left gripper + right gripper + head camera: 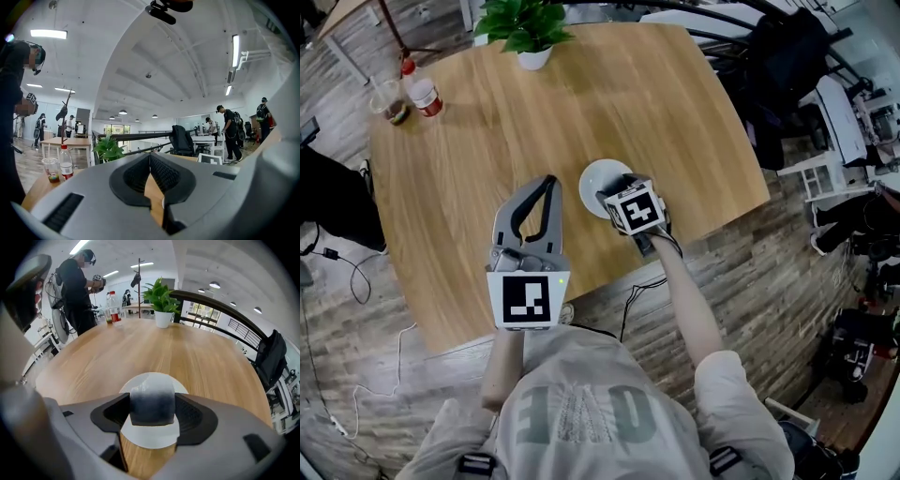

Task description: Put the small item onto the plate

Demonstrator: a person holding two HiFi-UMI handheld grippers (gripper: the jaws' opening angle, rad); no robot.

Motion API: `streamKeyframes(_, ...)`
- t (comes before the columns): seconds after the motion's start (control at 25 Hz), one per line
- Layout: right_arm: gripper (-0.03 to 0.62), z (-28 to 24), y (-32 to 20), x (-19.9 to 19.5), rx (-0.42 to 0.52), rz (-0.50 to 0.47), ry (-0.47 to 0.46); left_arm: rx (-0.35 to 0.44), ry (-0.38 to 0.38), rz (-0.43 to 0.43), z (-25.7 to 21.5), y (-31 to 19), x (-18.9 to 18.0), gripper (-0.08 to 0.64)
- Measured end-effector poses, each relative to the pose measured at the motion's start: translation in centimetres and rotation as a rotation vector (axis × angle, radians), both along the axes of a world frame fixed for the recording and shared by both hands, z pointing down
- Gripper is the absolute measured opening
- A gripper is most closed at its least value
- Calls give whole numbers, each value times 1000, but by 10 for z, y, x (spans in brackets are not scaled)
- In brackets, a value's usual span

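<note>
Looks down on a pale wood-grain table [478,169] with rounded corners, set on a grey plank floor [787,281] with cables trailing across it. Sits in an open office with a white ceiling, strip lights [48,33] and people standing at far desks. Carries at the far edge a green plant in a white pot [532,37]. Carries at the far left corner a bottle [422,94] with red cap and red label, just beside a clear plastic cup [391,101]. Bears a white plate [592,183] toward the near edge. Pinches with the right tool [151,414] a small item [151,401], grey and darker across the middle, pressed on both sides by the jaws and held over the plate; cannot tell whether touching it. Shows the left tool [549,180] just beside the plate on its left, jaw tips together, only bare table seen through the gap behind them. As for writing: black-and-white square markers on both cubes; print on the bottle label too small to read; large grey letters across the person's shirt [581,412], upside down here and not surely readable.
</note>
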State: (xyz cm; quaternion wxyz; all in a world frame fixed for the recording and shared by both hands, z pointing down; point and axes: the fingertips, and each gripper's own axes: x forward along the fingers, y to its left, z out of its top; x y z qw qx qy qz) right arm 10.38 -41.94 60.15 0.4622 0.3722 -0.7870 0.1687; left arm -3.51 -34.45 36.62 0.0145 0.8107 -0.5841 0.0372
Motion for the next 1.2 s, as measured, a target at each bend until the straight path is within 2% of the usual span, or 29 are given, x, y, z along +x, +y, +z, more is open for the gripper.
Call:
streamKeyframes(0.16, 307, 17, 0, 2, -51, -32, 52, -22, 0, -9, 8, -6, -4, 9)
streamKeyframes(0.36, 307, 28, -5, -1, -93, -51, 63, -47, 6, -11, 19, -13, -4, 9)
streamKeyframes(0.72, 305, 29, -11, -6, -102, -66, 32, -69, 6, 8, 29, -22, 1, 9)
streamKeyframes(1.0, 305, 32, -10, -5, -70, -40, 24, -55, -6, 9, 28, -25, -1, 9)
streamKeyframes(1.2, 311, 32, -3, 0, -80, -26, -1, -38, 15, 14, 18, -19, 5, 9)
